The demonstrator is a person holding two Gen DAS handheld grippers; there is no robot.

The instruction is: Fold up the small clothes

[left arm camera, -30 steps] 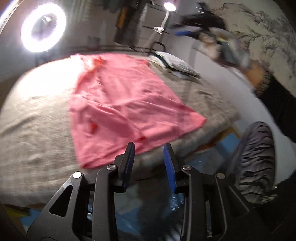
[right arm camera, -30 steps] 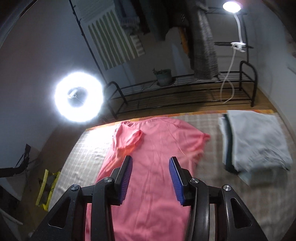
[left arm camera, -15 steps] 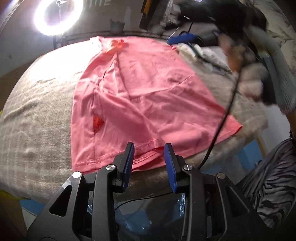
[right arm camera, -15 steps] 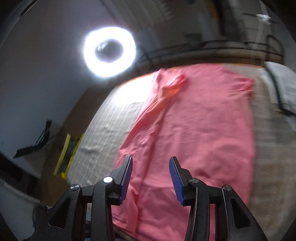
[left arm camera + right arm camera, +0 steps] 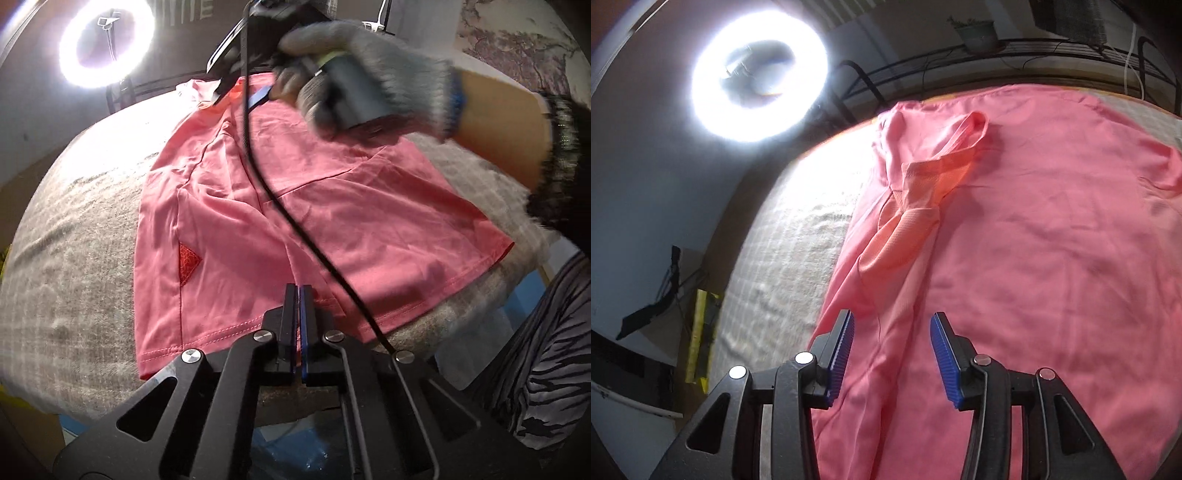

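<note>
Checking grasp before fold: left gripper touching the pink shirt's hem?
Touching. Left wrist view: left gripper jaws shut over the pink shirt at its hem.

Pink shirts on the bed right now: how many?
1. The pink shirt lies spread flat on the grey blanket; the right wrist view shows the same one. Others may be out of frame.

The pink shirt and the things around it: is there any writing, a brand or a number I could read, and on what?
No readable text in either view.
pink shirt: no words; the red triangular patch near its hem shows only a mesh pattern.
wall above the ring light: pale bar-like marks, too blurred and cut off to read.
wall hanging: a picture, with no legible writing.
</note>
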